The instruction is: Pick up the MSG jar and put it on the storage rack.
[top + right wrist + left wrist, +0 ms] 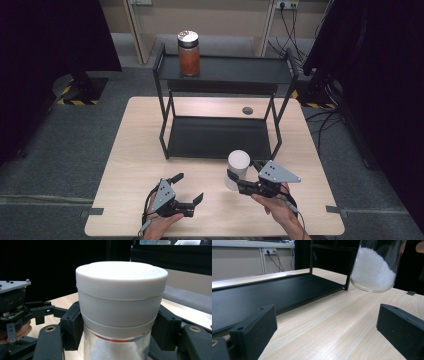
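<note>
You had the right gripper (243, 180) clamped on the white-lidded jar (238, 169) just under its lid, a grip that kept the glass upright. The jar hung clear of the table (125, 165), near the front of the black shelf rack (220, 135). Your left gripper (189, 188) rested wide open and empty at the near left, out of the way.

White-lidded glass jar of white grains (238, 169) sits between right gripper (239, 181) jaws, before black two-tier metal rack (225, 137). Orange-filled glass jar (189, 53) on rack's top shelf, left end. Left gripper (187, 189) left of white-lidded jar.
</note>
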A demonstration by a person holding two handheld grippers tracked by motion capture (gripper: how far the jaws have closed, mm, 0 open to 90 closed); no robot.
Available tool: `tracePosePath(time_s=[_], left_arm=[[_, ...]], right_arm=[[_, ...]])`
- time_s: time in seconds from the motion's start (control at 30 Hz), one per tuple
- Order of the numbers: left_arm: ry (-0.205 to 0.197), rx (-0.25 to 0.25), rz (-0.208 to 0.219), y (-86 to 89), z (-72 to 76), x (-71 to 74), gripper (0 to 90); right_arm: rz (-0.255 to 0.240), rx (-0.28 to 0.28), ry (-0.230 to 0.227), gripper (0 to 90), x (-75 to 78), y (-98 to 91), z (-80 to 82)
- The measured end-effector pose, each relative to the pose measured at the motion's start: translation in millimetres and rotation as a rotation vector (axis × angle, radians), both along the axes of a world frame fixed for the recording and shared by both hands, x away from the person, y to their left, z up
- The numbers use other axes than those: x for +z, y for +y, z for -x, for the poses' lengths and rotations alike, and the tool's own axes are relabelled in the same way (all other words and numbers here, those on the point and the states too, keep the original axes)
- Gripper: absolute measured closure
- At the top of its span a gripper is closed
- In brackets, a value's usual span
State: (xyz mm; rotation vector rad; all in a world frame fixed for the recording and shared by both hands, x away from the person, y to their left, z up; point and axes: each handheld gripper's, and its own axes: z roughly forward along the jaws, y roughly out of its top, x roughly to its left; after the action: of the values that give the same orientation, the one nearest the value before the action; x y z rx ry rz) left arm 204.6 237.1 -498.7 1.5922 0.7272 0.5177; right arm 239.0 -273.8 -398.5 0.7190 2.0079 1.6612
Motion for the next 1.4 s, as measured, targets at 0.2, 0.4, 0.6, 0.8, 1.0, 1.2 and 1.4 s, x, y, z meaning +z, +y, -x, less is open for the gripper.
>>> tracePosePath(time_s=[0.2, 0.4, 0.6, 0.8, 1.0, 1.2, 1.4], left_arm=[[-0.004, 0.0, 0.001, -0.2, 0.4, -0.2, 2.4], [-0.006, 0.002, 0.002, 0.0, 0.7, -0.2, 2.4], [-0.005, 0.001, 0.002, 0.0, 0.5, -0.3, 2.4], [-0.006, 0.002, 0.002, 0.1, 0.6, -0.3, 2.4], [-0.005, 0.0, 0.0, 0.1, 0.3, -0.2, 2.4], [-0.006, 0.0, 0.0, 0.0, 0.4, -0.2, 2.4], [-0.004, -0.001, -0.003, 0.2, -0.1, -0.1, 2.4]], right_arm=[[0.005, 0.014, 0.001, 35.4, 10.3, 0.2, -3.1], [0.002, 0.024, 0.002, 35.4, 21.0, 0.5, -5.9], [0.002, 0.035, -0.001, 35.5, 29.8, 1.2, -8.4], [0.001, 0.038, -0.006, 35.4, 37.9, 2.0, -11.4], [-0.003, 0.038, -0.009, 35.5, 46.4, 2.0, -14.7], [0.0, 0.04, -0.003, 35.5, 54.5, 3.4, -18.6], [-0.003, 0.041, 0.002, 35.4, 59.8, 3.9, -21.5]])
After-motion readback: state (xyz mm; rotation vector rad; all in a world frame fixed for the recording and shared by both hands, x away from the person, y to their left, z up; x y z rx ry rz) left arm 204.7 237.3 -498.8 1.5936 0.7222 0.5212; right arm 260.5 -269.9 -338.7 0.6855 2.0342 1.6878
